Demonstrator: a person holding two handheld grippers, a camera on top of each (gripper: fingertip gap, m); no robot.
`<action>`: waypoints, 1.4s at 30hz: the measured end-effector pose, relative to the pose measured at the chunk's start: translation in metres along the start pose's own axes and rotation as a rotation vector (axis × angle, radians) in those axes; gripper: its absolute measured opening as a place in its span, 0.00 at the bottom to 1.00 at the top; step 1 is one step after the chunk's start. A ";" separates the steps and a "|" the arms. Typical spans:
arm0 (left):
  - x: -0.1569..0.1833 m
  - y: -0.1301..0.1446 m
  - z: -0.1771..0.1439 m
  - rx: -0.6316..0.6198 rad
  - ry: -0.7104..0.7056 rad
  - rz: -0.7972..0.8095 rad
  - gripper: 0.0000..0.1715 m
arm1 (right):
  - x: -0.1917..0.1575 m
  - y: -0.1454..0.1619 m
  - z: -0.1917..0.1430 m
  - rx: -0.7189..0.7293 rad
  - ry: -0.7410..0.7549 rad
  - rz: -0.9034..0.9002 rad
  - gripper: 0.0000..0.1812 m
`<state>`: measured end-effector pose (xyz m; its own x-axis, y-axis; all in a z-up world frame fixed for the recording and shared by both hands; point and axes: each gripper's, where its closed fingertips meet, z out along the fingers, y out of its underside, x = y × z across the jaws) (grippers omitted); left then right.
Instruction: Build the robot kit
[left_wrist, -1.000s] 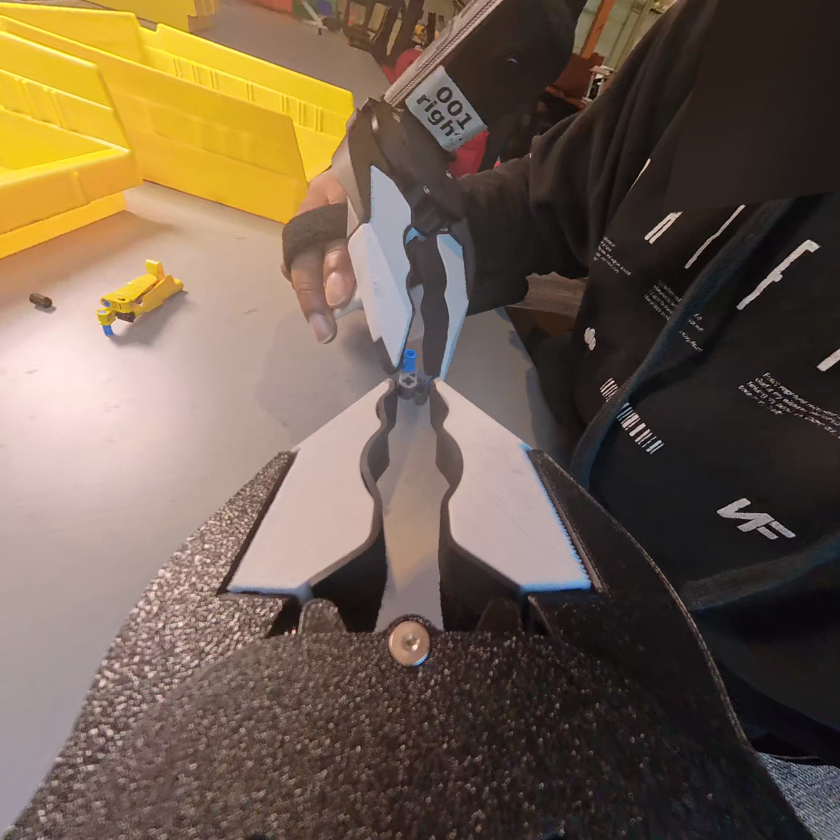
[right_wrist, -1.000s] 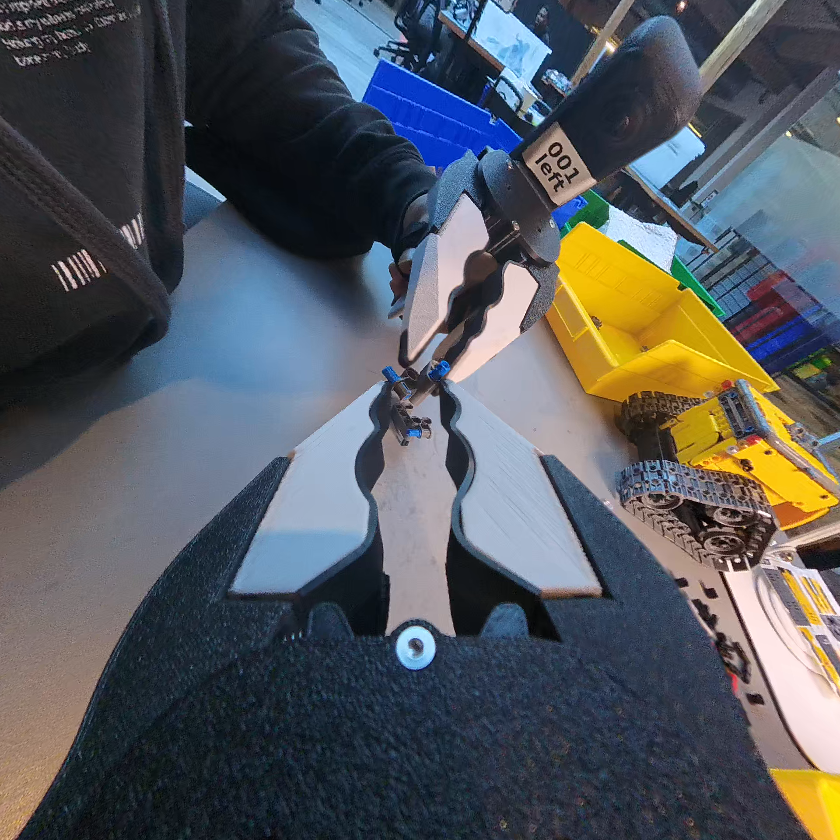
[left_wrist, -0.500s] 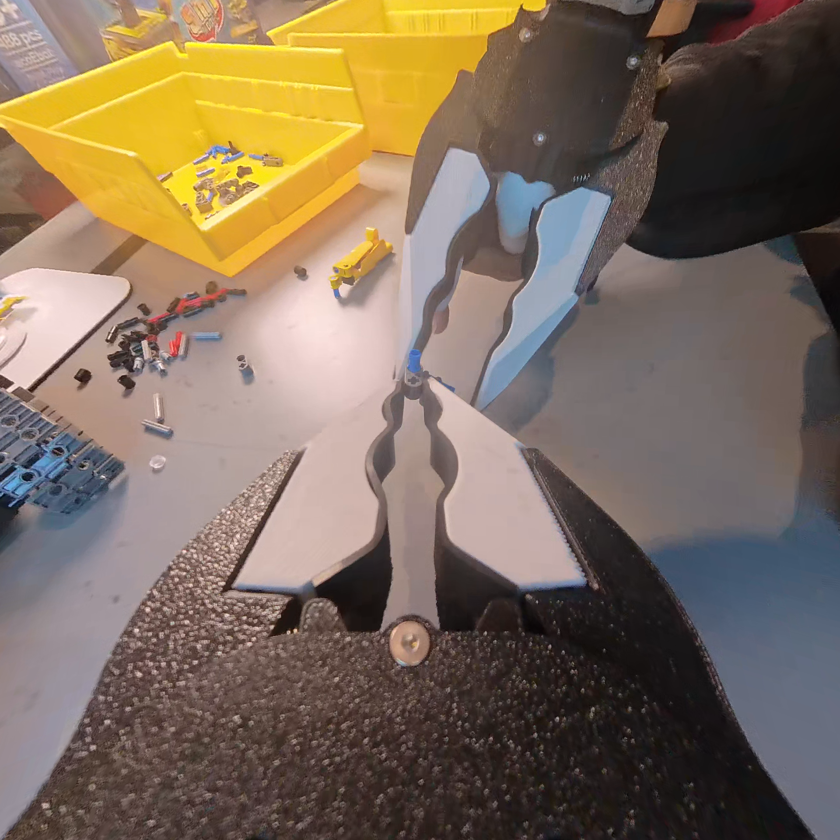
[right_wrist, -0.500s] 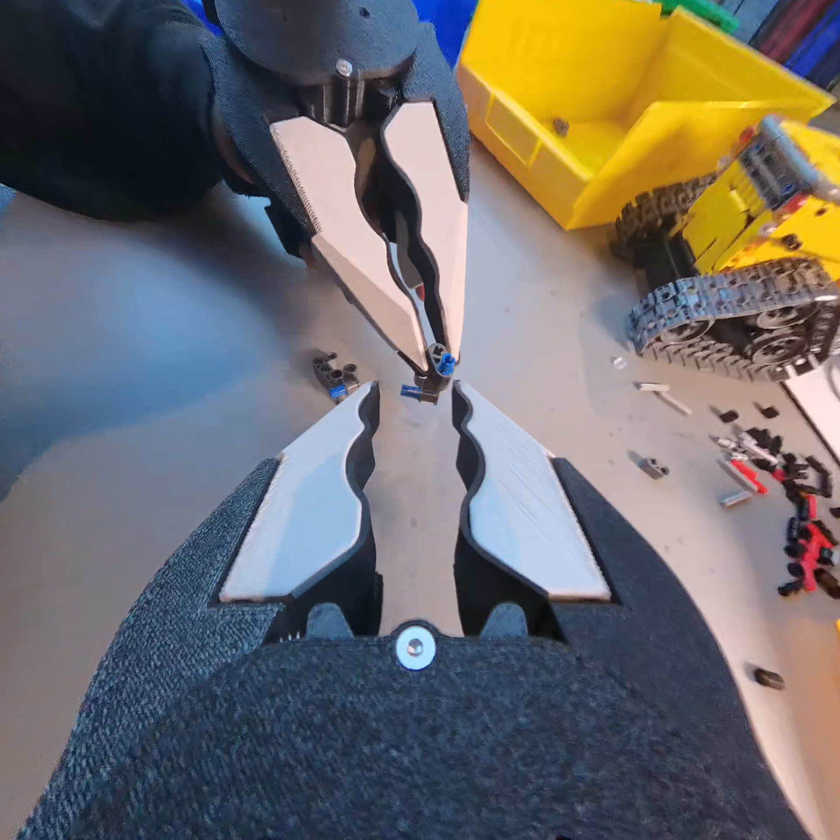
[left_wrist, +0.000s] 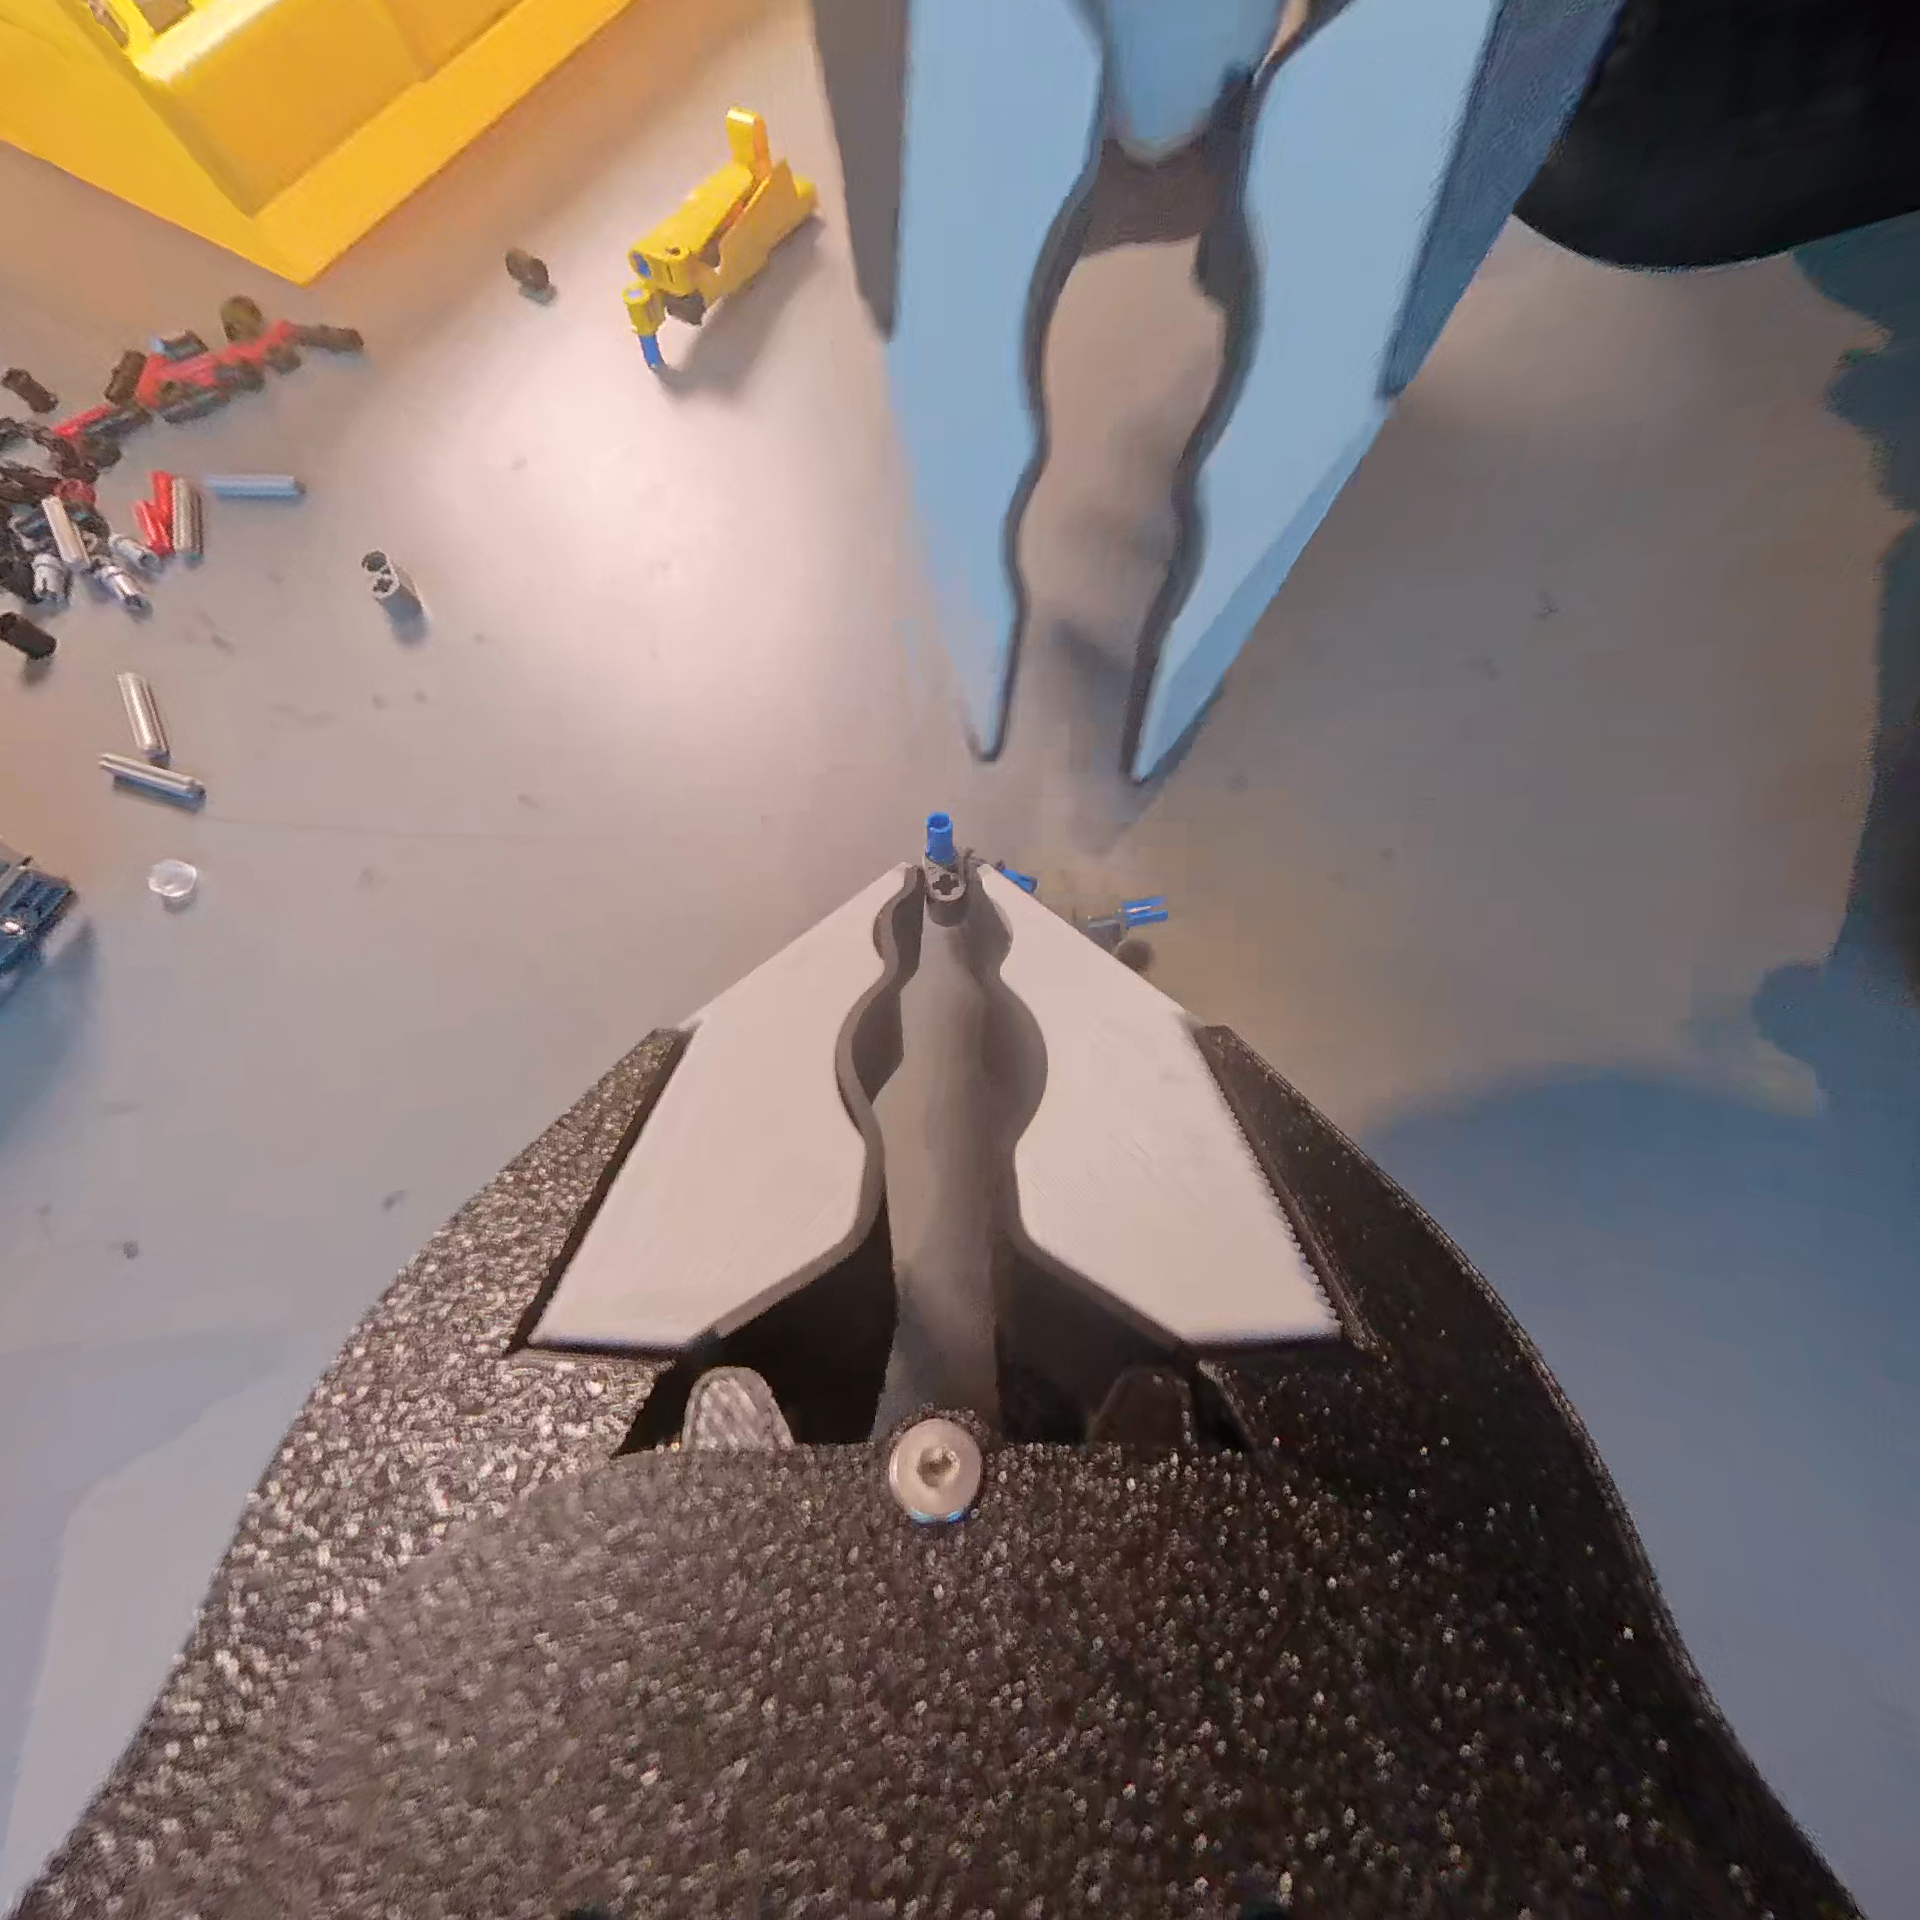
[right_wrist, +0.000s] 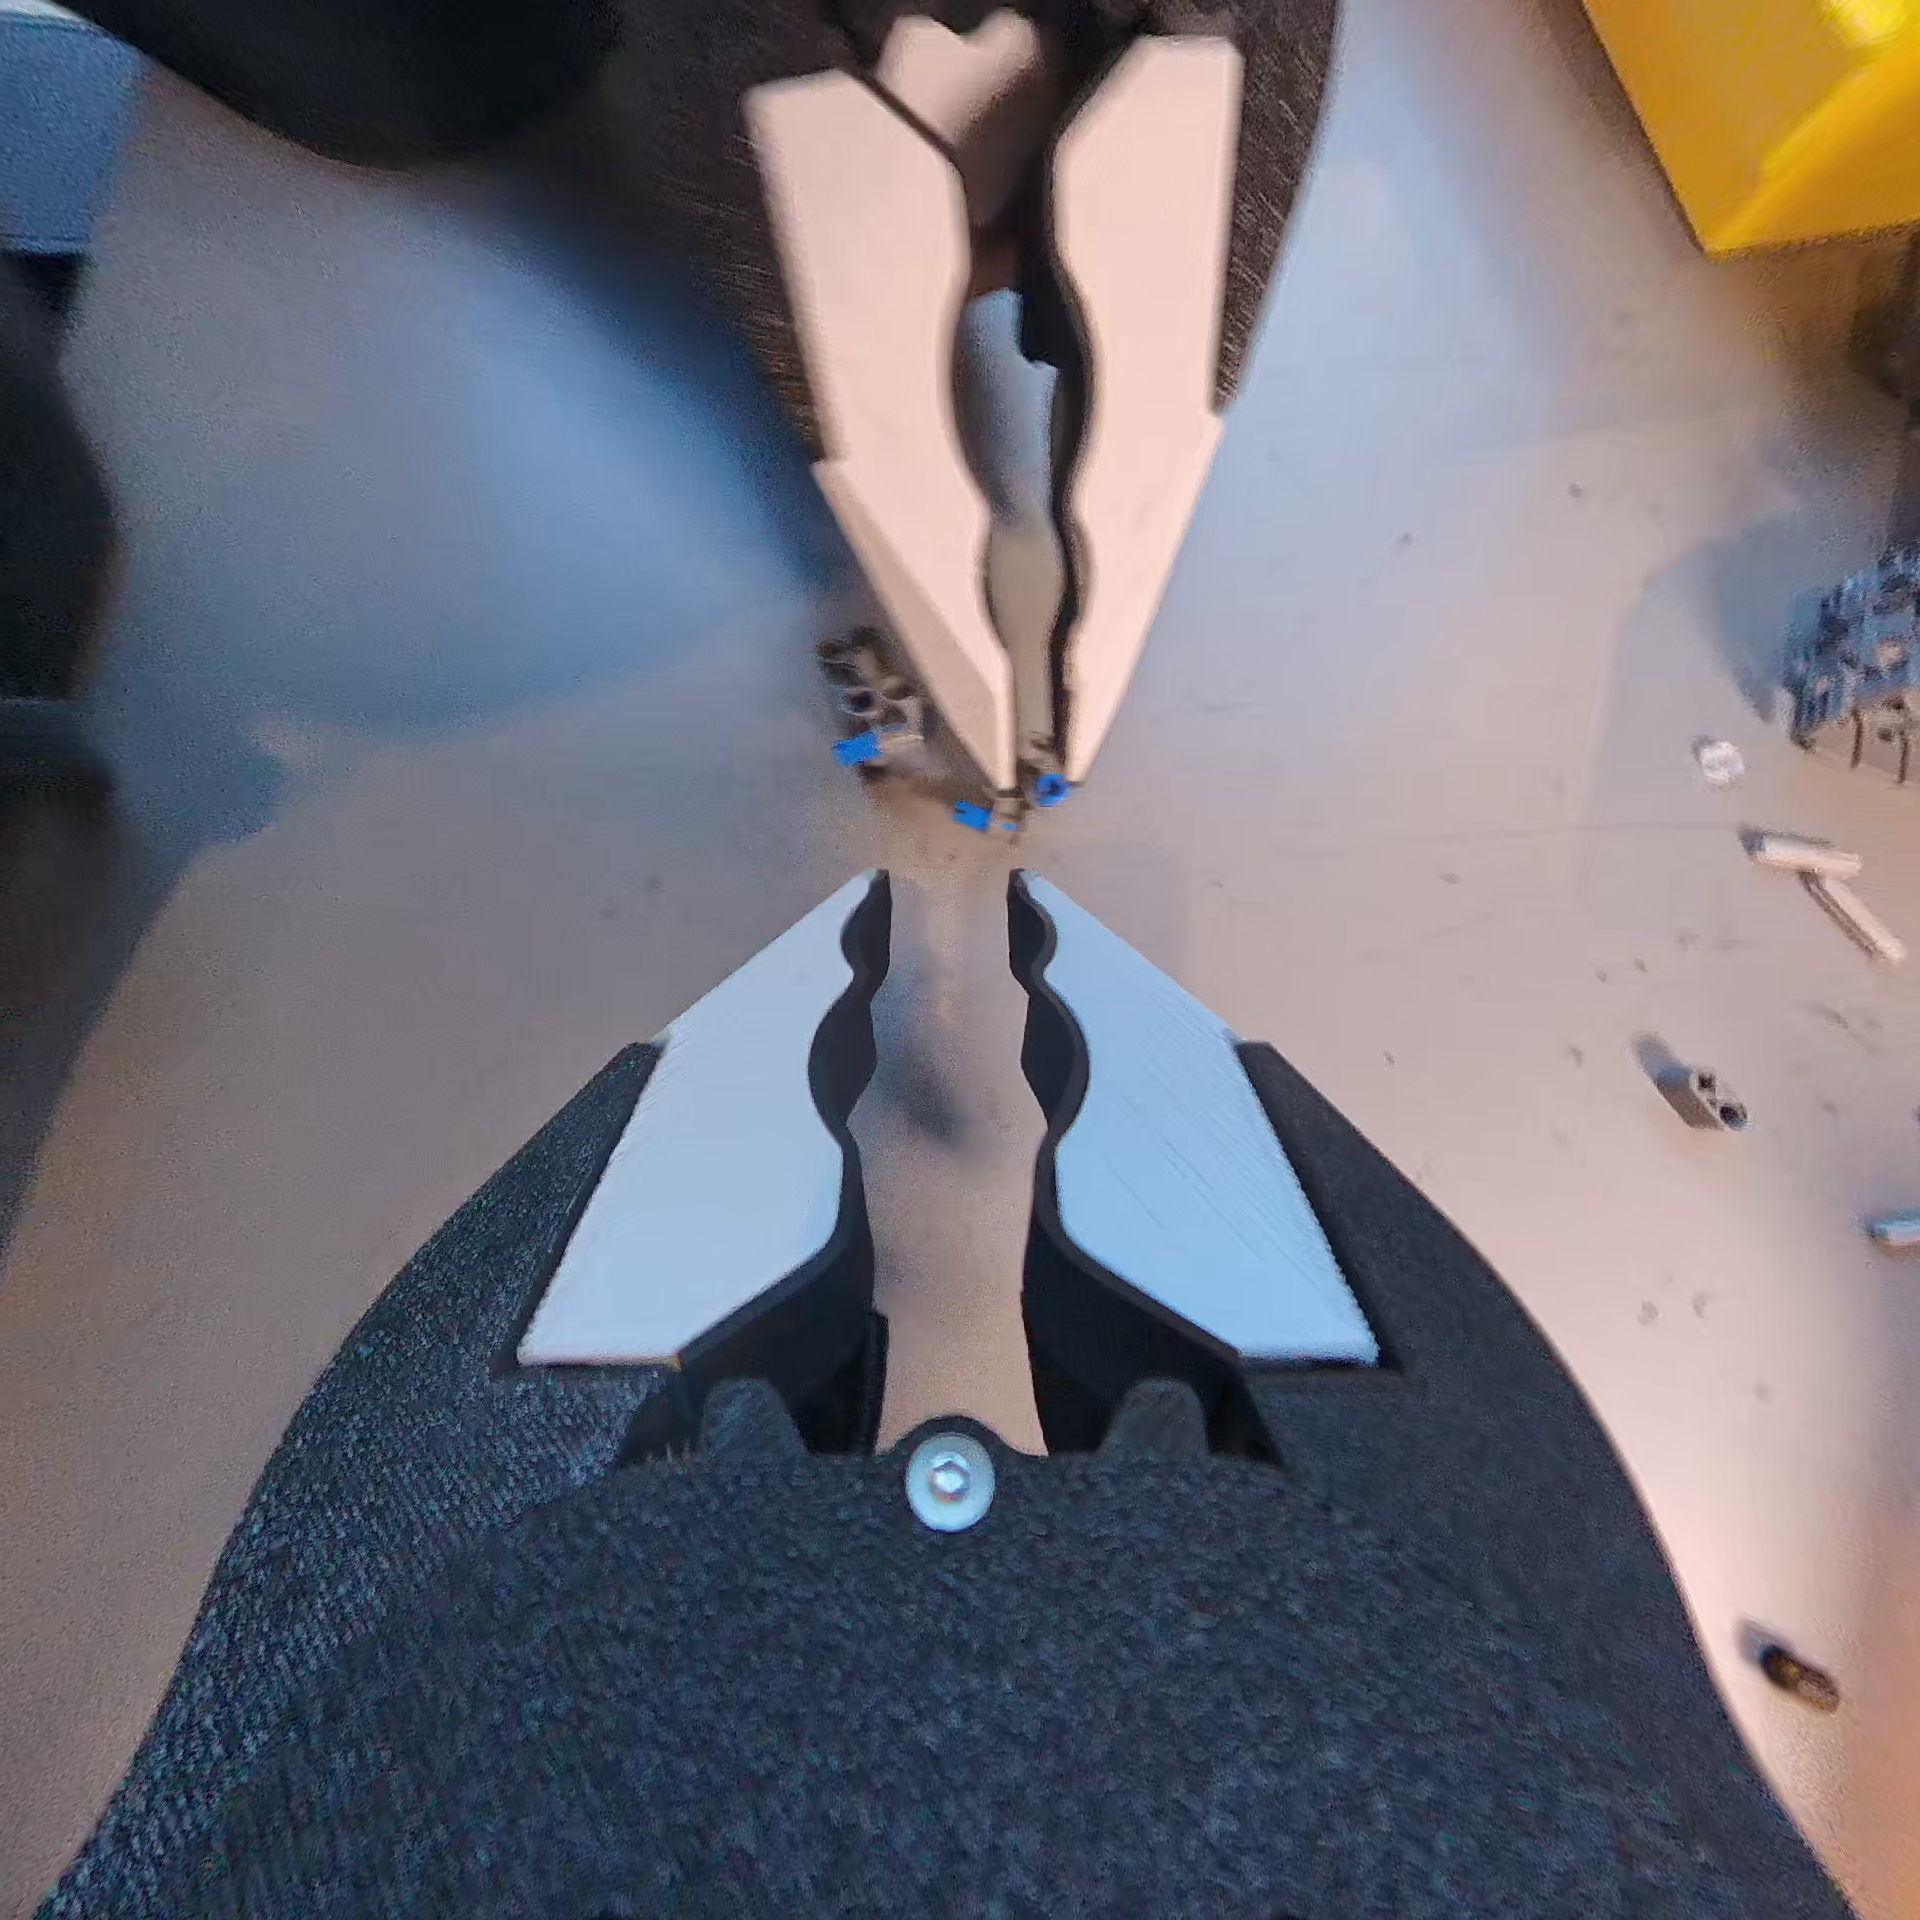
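Grey desk: left gripper fingers clenched on a small black connector; right gripper fingers released, empty.

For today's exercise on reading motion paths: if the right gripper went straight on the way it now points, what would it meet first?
Probably the left gripper, whose tips face it head-on, shut on a small dark piece with blue pins. That piece would likely be touched first. The right gripper is open; the depth between them is unclear.

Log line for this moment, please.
left gripper: shut on dark connector | right gripper: open, empty | grey table: loose parts
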<state>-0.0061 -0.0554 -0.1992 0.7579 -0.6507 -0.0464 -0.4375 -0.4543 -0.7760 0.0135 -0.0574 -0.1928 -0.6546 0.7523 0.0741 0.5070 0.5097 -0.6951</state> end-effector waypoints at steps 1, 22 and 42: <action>-0.002 0.002 -0.001 -0.008 0.004 -0.012 0.04 | -0.007 -0.005 -0.005 0.027 -0.030 -0.038 0.12; 0.033 -0.003 0.012 -0.016 0.132 0.012 0.06 | -0.024 -0.021 -0.043 0.326 -0.042 -0.081 0.09; 0.058 0.000 0.008 -0.044 0.259 0.037 0.10 | -0.038 -0.010 -0.033 0.292 -0.067 -0.086 0.09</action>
<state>0.0421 -0.0884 -0.2074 0.5948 -0.7985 0.0928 -0.4872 -0.4498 -0.7486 0.0525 -0.0773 -0.1650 -0.7281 0.6780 0.1010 0.2721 0.4211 -0.8653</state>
